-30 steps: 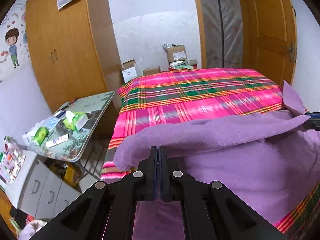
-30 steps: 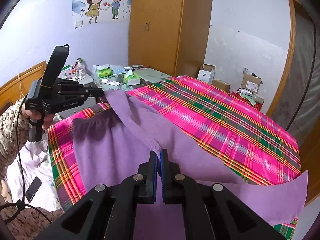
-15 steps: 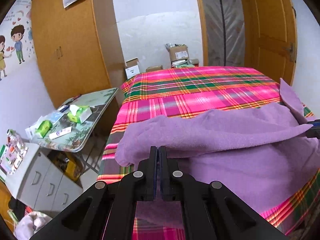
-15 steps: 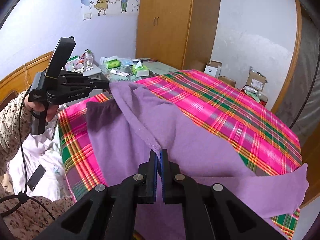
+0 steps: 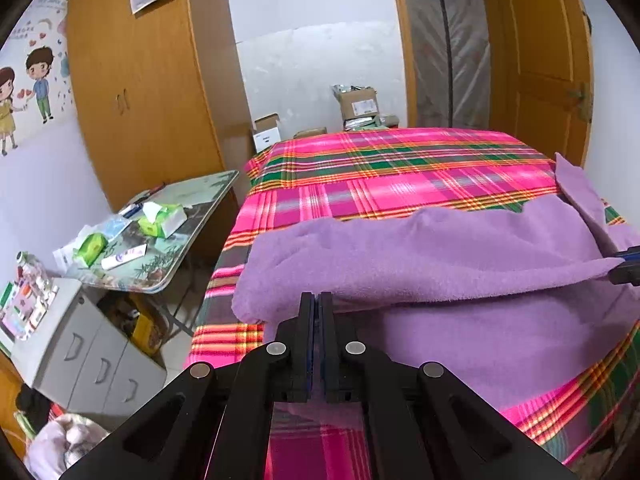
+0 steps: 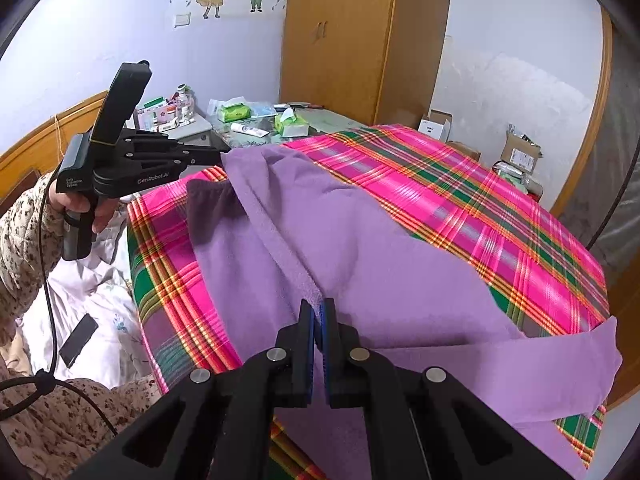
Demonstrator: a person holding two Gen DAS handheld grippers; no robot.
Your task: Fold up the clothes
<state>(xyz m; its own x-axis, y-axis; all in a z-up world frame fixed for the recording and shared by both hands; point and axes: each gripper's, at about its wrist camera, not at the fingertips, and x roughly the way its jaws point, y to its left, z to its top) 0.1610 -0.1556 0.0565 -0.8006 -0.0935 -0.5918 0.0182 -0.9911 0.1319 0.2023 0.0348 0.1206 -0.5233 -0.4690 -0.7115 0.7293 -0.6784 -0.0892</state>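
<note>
A purple fleece garment (image 5: 440, 256) lies across a bed covered in pink and green plaid cloth (image 5: 400, 168). Its upper layer is lifted and stretched between both grippers above the lower layer. My left gripper (image 5: 316, 300) is shut on the garment's edge at one end. In the right wrist view that left gripper (image 6: 222, 156) pinches the far left corner, held by a person's hand (image 6: 80, 204). My right gripper (image 6: 318, 308) is shut on the same edge of the garment (image 6: 360, 260) further along. A loose purple sleeve (image 6: 560, 376) hangs off the bed's right side.
A side table (image 5: 192, 200) with tissue packs and a grey drawer cabinet (image 5: 88, 356) stand left of the bed. A wooden wardrobe (image 5: 140, 100), cardboard boxes (image 5: 358, 106) and a wooden door (image 5: 548, 80) line the far wall. White bedding (image 6: 92, 308) lies beside the bed.
Both grippers have drawn the held edge of the garment back toward the bed's near side and slightly down. More plaid cloth shows beyond the fold. Both stay shut.
</note>
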